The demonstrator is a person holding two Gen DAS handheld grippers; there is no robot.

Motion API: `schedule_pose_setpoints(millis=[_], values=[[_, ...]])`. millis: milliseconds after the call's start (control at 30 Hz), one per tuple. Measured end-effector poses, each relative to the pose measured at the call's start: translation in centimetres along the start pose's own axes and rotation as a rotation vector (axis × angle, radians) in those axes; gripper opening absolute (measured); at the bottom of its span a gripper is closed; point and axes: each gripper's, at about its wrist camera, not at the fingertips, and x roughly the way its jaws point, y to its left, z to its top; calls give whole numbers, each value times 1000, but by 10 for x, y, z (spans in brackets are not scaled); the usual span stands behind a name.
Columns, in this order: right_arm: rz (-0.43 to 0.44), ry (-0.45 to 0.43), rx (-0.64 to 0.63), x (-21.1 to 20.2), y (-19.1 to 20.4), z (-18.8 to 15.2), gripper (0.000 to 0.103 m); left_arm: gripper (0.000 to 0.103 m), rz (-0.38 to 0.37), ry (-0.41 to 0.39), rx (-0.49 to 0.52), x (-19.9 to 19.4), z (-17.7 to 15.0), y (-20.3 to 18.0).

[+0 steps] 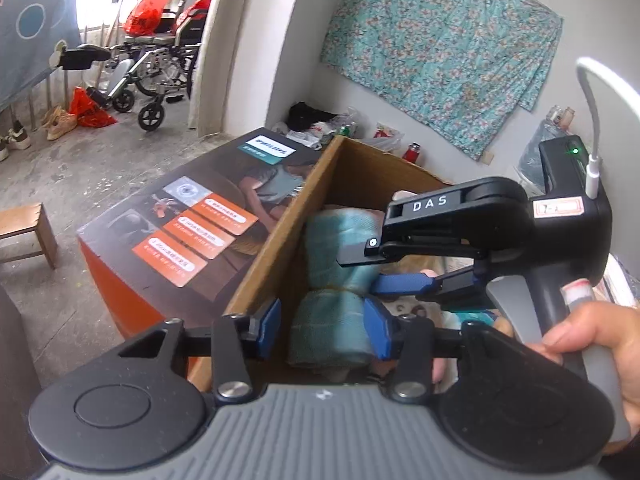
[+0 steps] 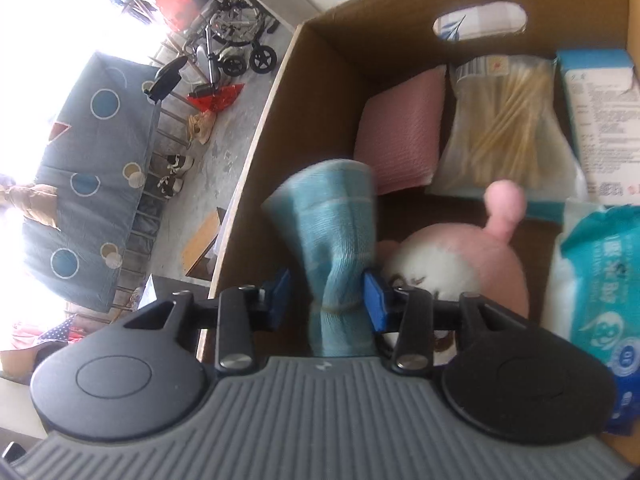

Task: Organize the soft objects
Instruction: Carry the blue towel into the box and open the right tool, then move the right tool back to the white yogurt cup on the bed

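I hold both tools over an open cardboard box (image 2: pixel 320 80), each pointing down into it.

In the right wrist view, my right gripper (image 2: pixel 326 296) has a rolled teal towel (image 2: pixel 336 232) between its blue pads. The right pad touches the roll where a thin band cinches it; the left pad (image 2: pixel 280 292) stands a little off the cloth, so the jaws are partly open and I cannot say the towel is truly gripped. The towel stands up inside the box, near its left wall.

Beside the towel lies a pink and white plush toy (image 2: pixel 460 256), just to its right. Behind it, a folded pink cloth (image 2: pixel 404 136) leans against the far wall. To the right of that cloth are a bag of cotton swabs (image 2: pixel 504 128), a white and blue carton (image 2: pixel 600 120) and a pack of wet wipes (image 2: pixel 596 292).

In the left wrist view, my left gripper (image 1: pixel 320 328) is partly open too. The teal towel (image 1: pixel 332 320) shows between its pads, but I cannot tell whether either pad presses on it. The right gripper (image 1: pixel 404 284) reaches in from the right side, with my hand (image 1: pixel 600 344) on its handle.

Outside the box, on its left, sits a printed orange carton (image 1: pixel 192 224), on a grey concrete floor (image 1: pixel 100 160).
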Motion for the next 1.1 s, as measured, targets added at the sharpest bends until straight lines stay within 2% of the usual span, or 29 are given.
schedule_pose_setpoints(millis=[300,400,467,533,800,1100], values=[[47,-36,-21,-25,-14,5,40,48,-25,4,20,4,-7,-7],[70,-41,-45,-34,-15,0,42,55,-40,-5,28,0,-8,-12],[84,-50,-60,-48,-20,-7,48,63,-60,-5,42,-1,-9,-19],[102,-72,-68,-61,-24,-15,52,65,-90,6,59,-1,-10,-27],[99,-236,-71,-138,-64,-38,66,76,-196,27,146,0,-25,-68],[38,-441,59,-220,-146,-76,71,78,-309,32,246,2,-49,-128]])
